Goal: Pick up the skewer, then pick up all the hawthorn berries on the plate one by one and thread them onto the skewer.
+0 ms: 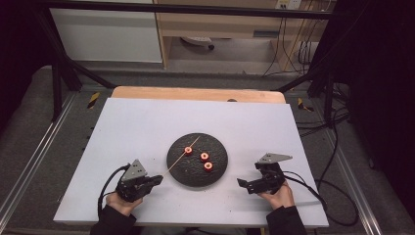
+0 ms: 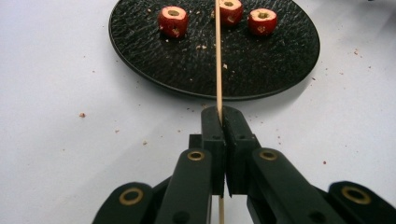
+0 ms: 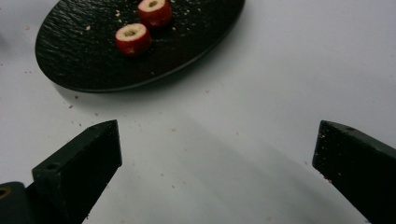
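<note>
Left gripper (image 2: pixel 219 114) pinches a wooden skewer (image 2: pixel 218 60); right gripper (image 3: pixel 217 149) hangs spread wide, holding nothing.

The skewer runs over the black plate (image 2: pixel 280 65) to one of three red fruit pieces (image 1: pixel 188 150), seemingly through it, though that is hard to tell; the plate sits mid-table (image 1: pixel 127 122).

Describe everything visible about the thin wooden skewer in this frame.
The thin wooden skewer is a pale, straight, slender stick. Its near end is clamped between the shut jaws of the left claw, with a short tail showing below them. From there it reaches out over the round black textured plate, and in the high view it seems to pass through one red cored fruit piece. Whether it rests on the plate cannot be told.
</note>
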